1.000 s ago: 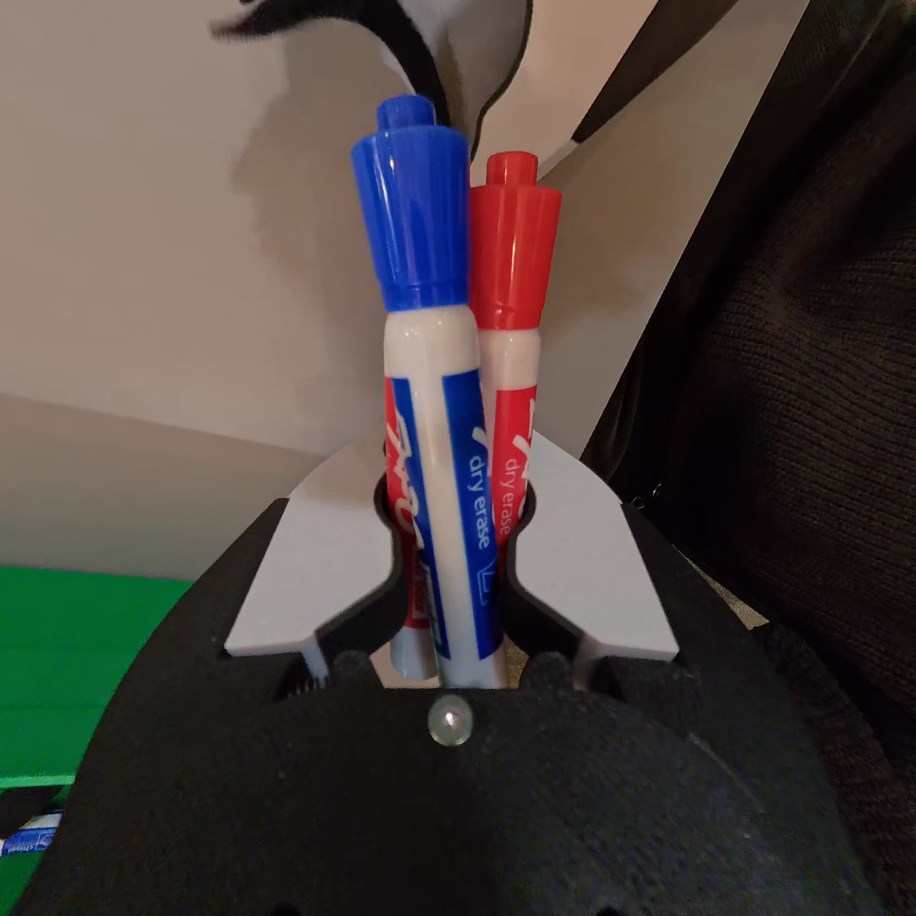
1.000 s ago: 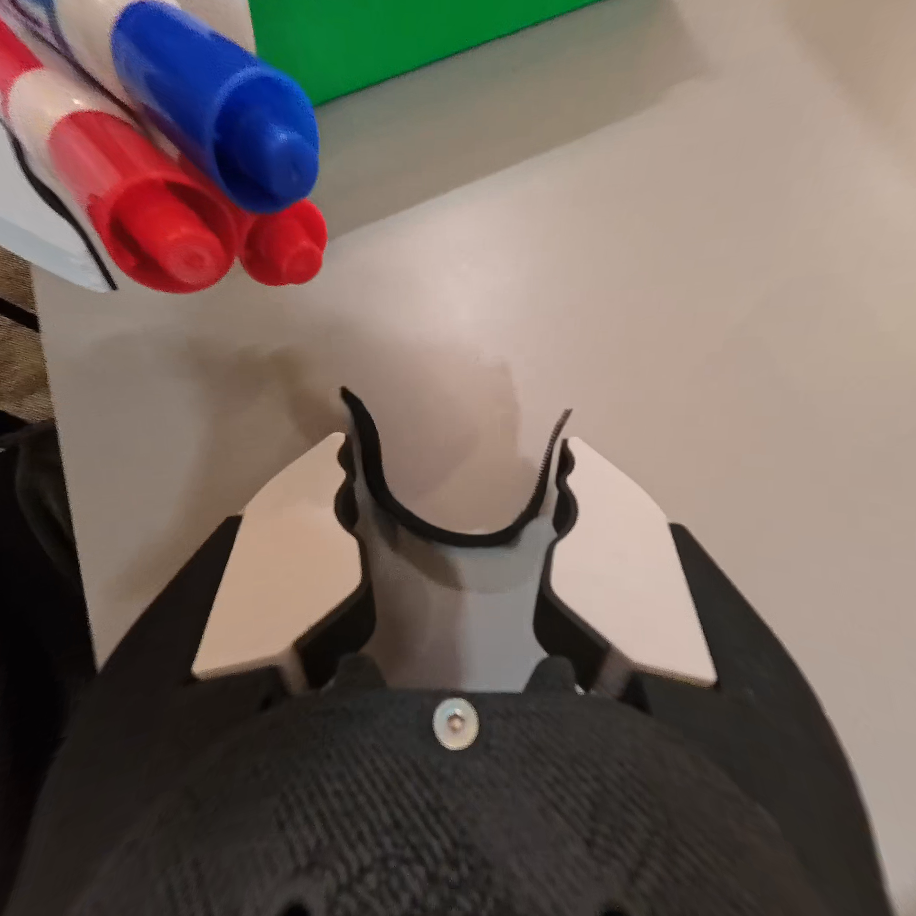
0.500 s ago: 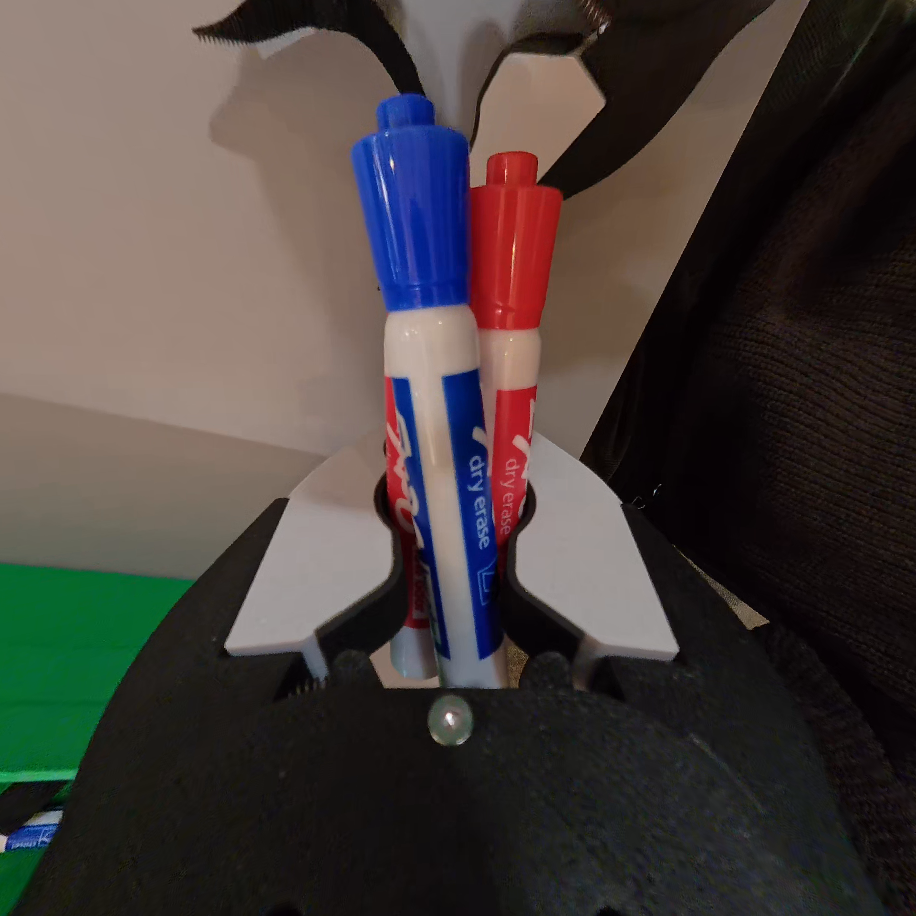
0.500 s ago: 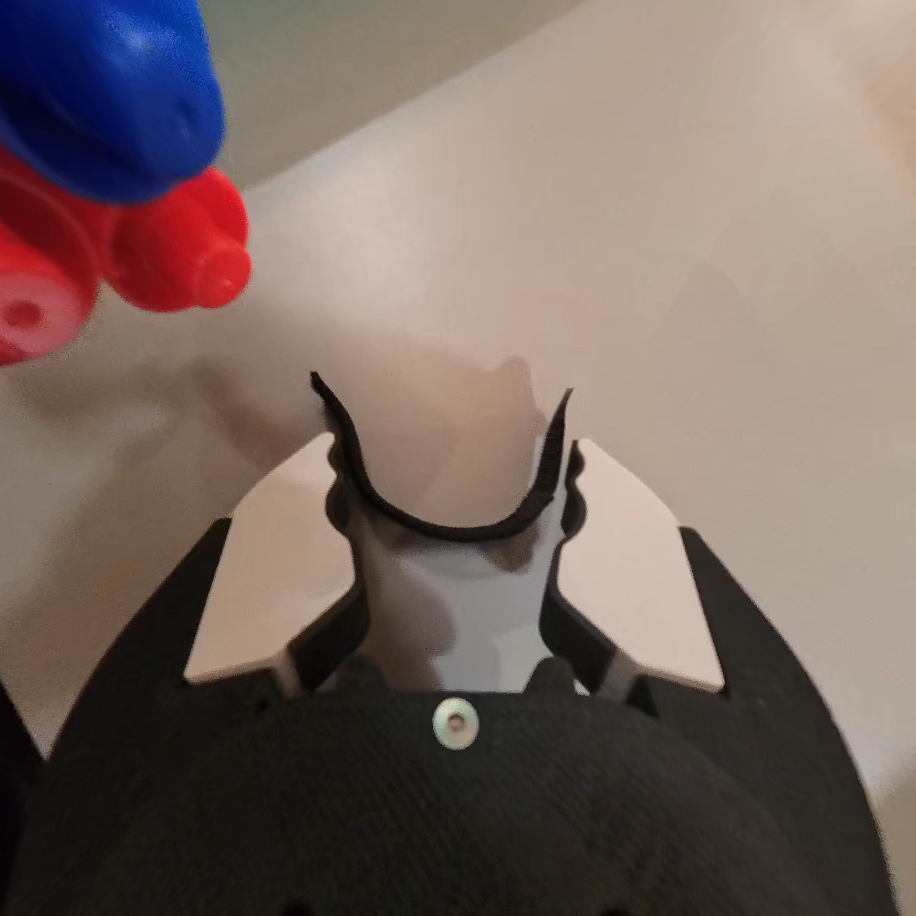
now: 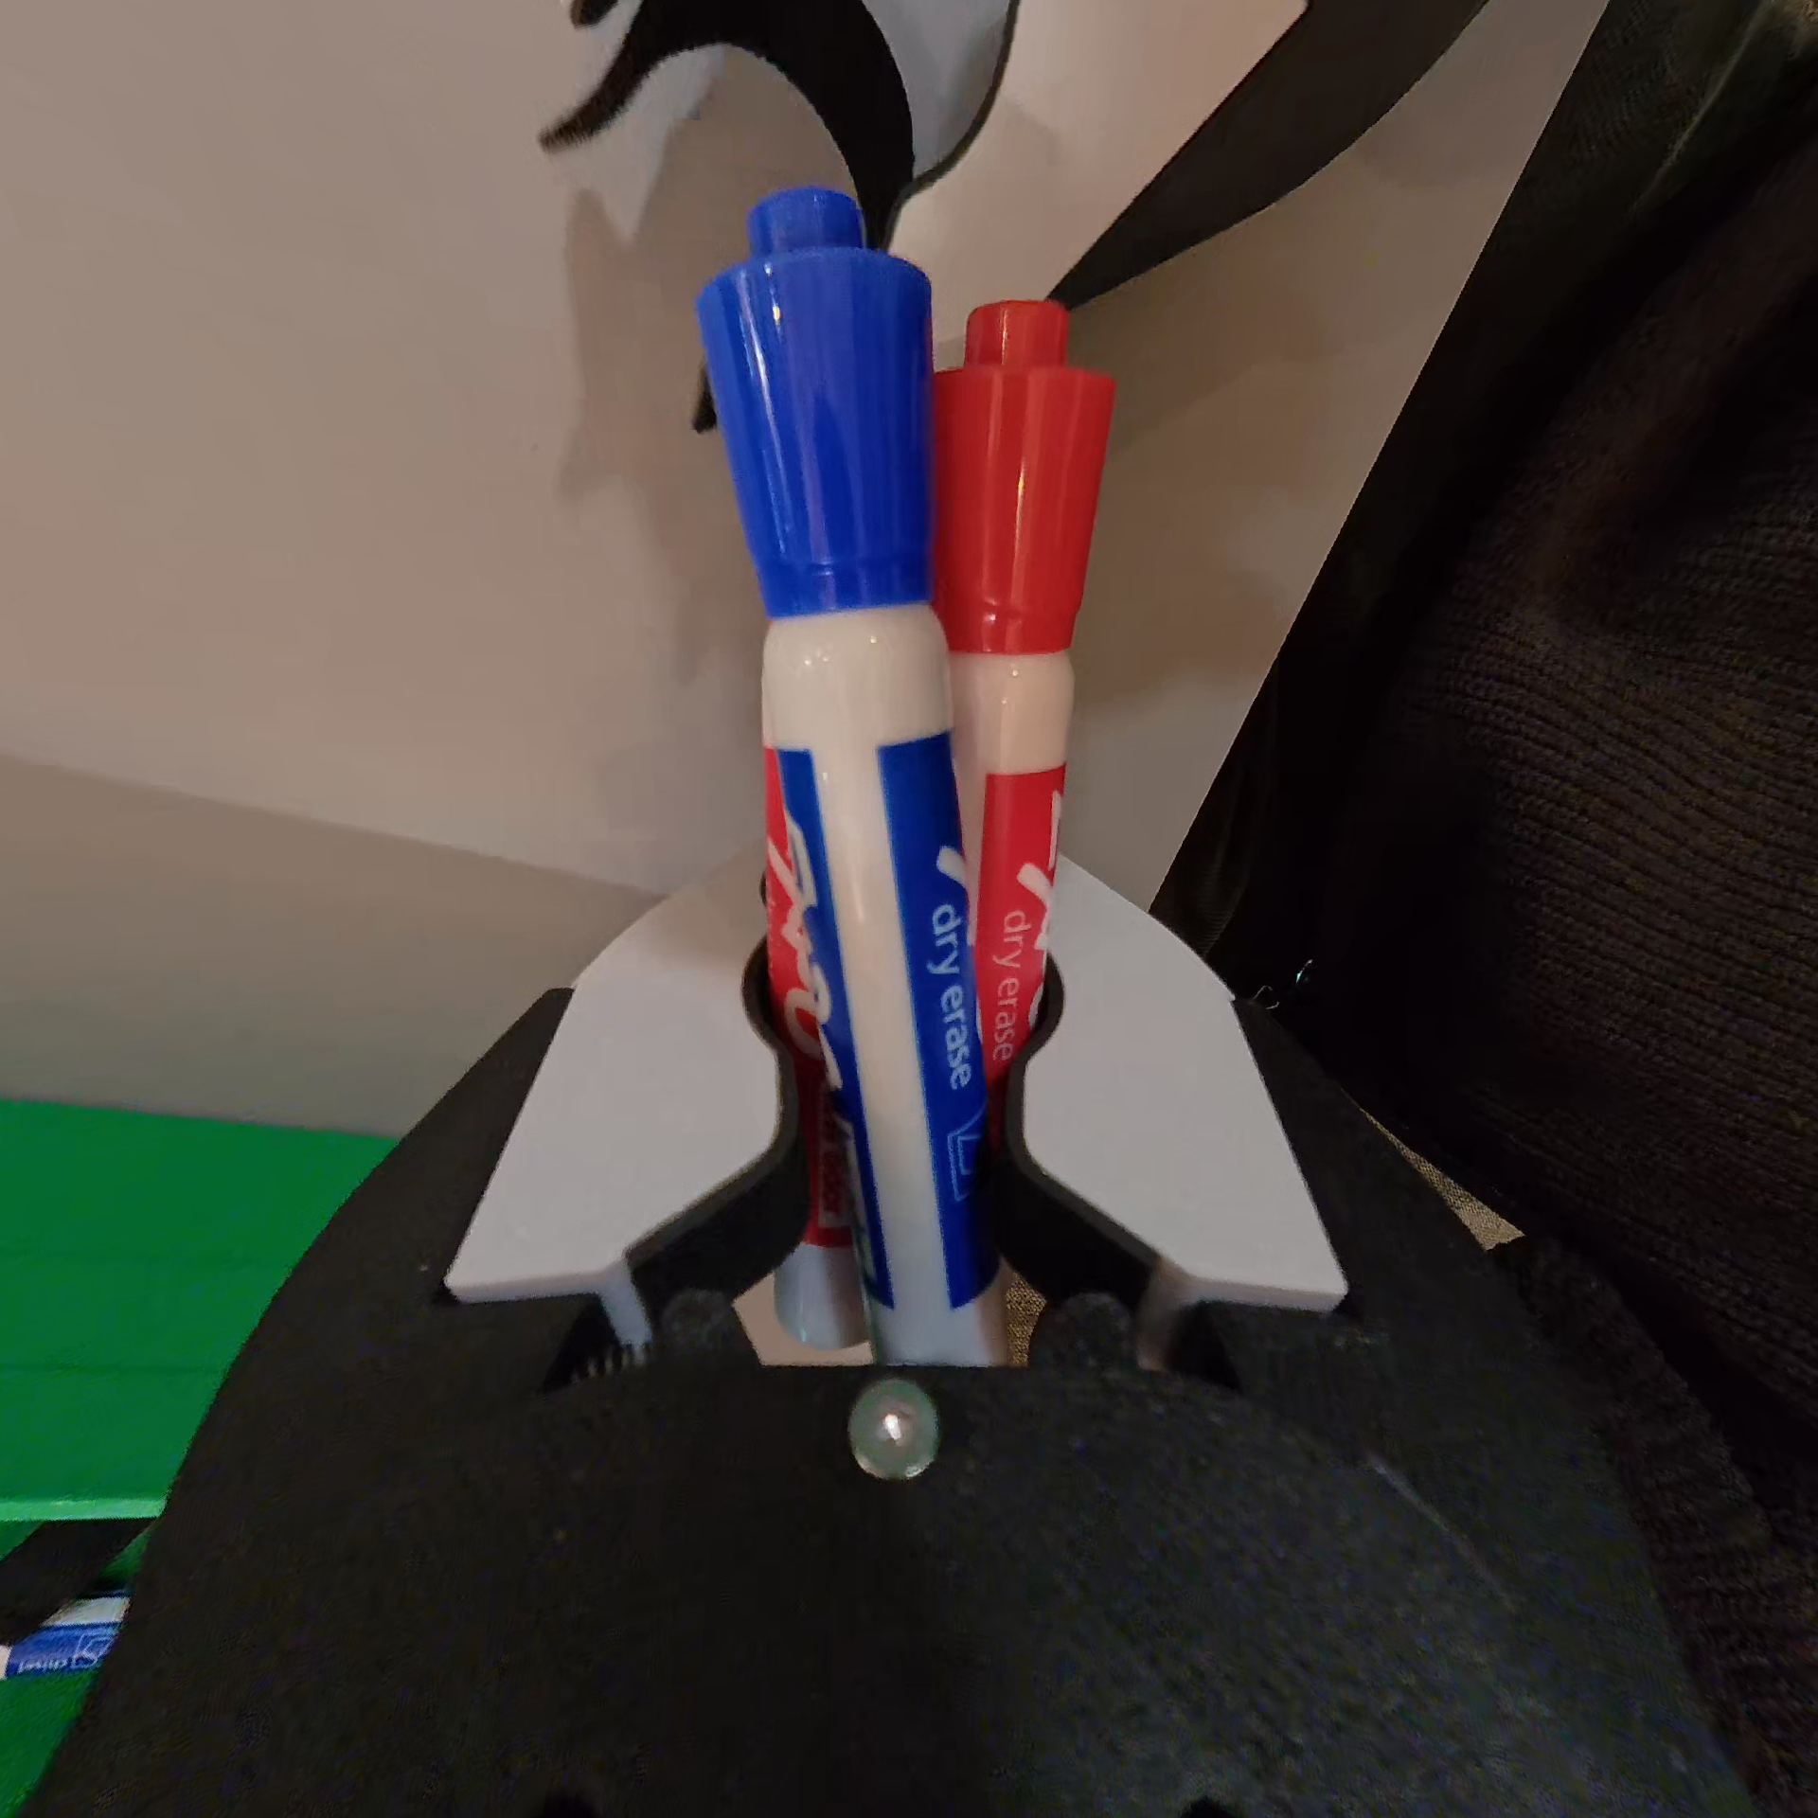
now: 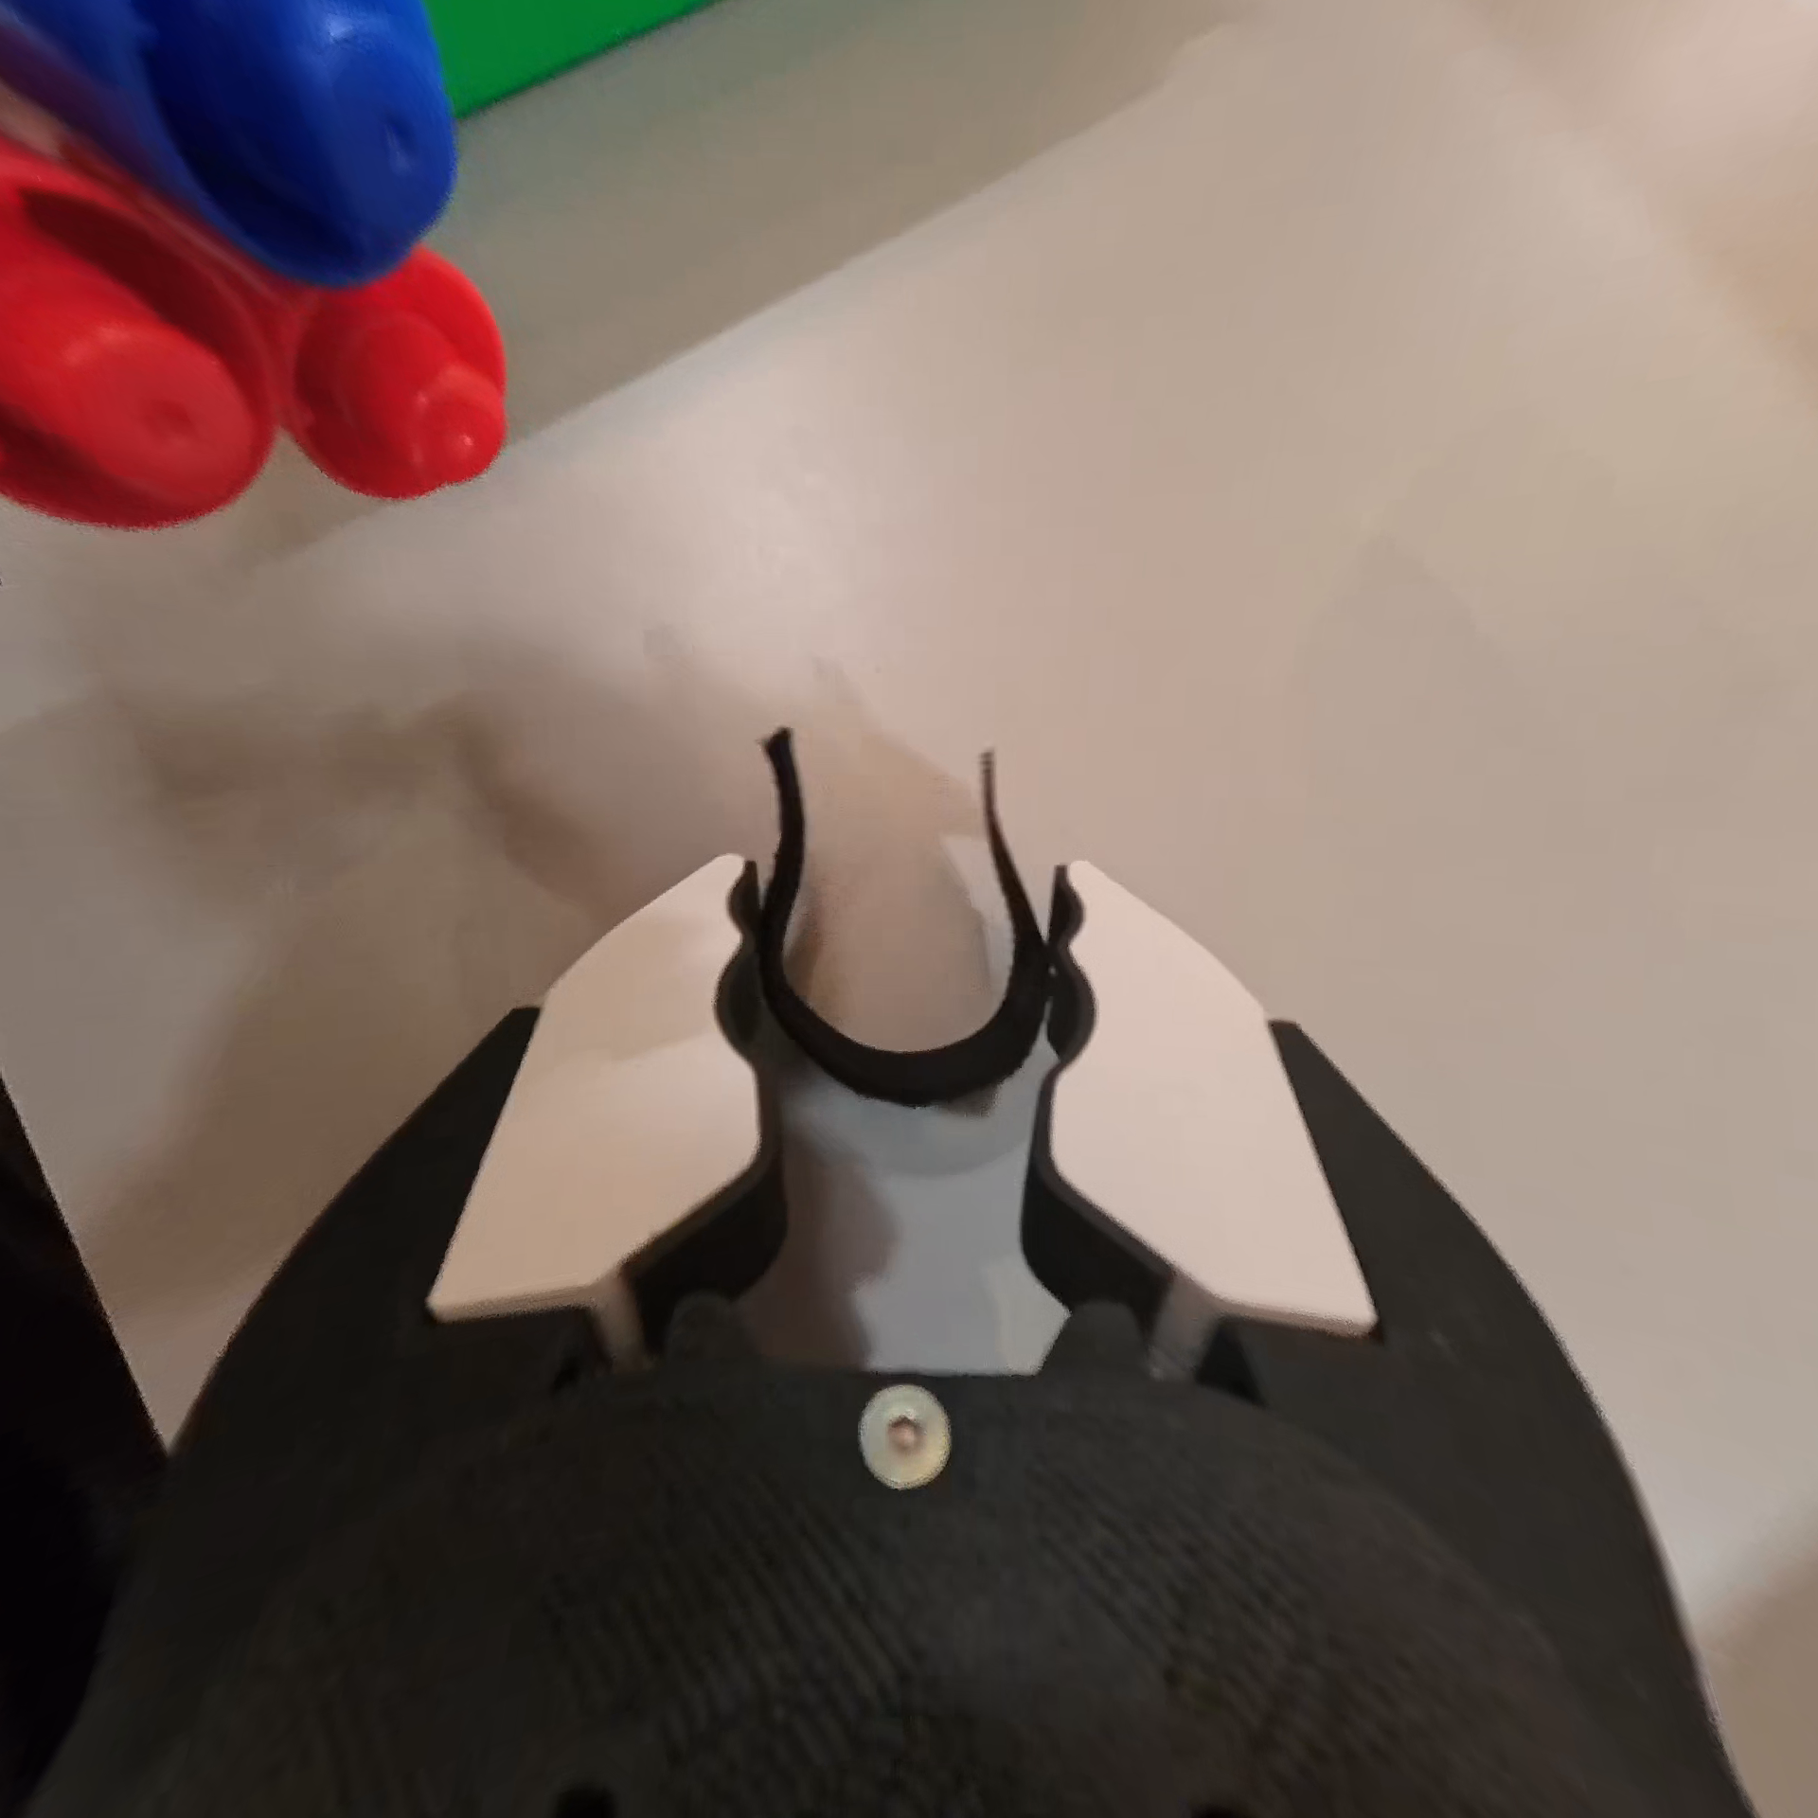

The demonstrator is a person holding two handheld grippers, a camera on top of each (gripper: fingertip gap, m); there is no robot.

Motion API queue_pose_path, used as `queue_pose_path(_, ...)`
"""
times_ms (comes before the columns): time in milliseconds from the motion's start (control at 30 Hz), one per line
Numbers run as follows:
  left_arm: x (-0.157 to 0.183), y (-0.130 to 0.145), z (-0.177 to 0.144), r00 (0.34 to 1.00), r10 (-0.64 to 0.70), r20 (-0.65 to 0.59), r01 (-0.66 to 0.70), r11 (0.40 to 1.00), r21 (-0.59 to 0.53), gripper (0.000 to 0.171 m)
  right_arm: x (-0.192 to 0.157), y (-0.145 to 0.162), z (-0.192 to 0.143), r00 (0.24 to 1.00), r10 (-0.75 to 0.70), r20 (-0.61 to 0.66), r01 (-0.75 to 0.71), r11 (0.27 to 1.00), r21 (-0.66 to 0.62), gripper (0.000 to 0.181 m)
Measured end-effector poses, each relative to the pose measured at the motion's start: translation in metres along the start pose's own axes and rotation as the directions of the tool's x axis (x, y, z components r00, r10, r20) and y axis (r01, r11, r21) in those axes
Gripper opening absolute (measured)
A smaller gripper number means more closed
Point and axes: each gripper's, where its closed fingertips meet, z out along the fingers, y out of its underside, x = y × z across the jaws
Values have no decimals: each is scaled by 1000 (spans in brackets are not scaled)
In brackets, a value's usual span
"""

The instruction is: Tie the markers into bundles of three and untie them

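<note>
- The left gripper (image 5: 900, 994) has its jaws clamped on a bundle of markers that stand upright between the pale fingers (image 5: 630, 1112) in the middle of the left wrist view.
- The blue marker (image 5: 866, 787) is in front, its cap at the top; its white barrel with a blue printed label runs down between the jaws.
- A red marker (image 5: 1018, 551) stands just to the right of it and slightly behind, touching it. A second red label (image 5: 787, 944) shows to the left behind the blue barrel.
- In the right wrist view three caps fill the upper left of the frame, blurred: one blue cap (image 6: 295, 138) above two red caps (image 6: 128, 413), pressed together.
- The right gripper (image 6: 900, 944) holds a black strap (image 6: 900, 1067), bent into a U. The jaws are closed onto its two sides, and its loose ends stick up past the fingertips.
- In the left wrist view that strap (image 5: 876, 89) and part of the right gripper show at the top centre of the frame, just above the blue cap; I cannot tell whether they touch.
- The beige table (image 6: 1377, 590) lies under both grippers. A green surface (image 5: 148, 1308) sits at the lower left of the left wrist view.
- Another marker (image 5: 59, 1645) with a blue label lies at the bottom left edge.
- A dark knitted sleeve (image 5: 1574, 787) fills the right side of the left wrist view.
</note>
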Motion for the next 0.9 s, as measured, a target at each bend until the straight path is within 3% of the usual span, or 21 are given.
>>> queue_pose_path(200, 0, 0, 1, 1000, -1, -3, 1, 1000, -5, 44, -6, 10, 2, 999, -35, 28, 36, 999, -35, 78)
queue_pose_path(400, 0, 0, 1, 1000, -2, -4, 2, 1000, -4, 44, 4, 3, -9, 989, -103, -108, 102, 995, -12, 84)
queue_pose_path(600, -1, 1, 3, 1000, -3, -8, 3, 1000, -7, 44, 4, 7, -12, 986, 98, -135, -93, 995, 47, 89)
queue_pose_path(733, 2, -1, 3, 1000, 7, -7, -7, 1000, -7, 43, 4, 12, -3, 975, 173, -137, -169, 985, 39, 85)
queue_pose_path(900, 1, 0, 0, 1000, 5, -2, -5, 1000, 1, 43, 2, 16, -2, 973, 155, -171, -151, 988, 34, 70)
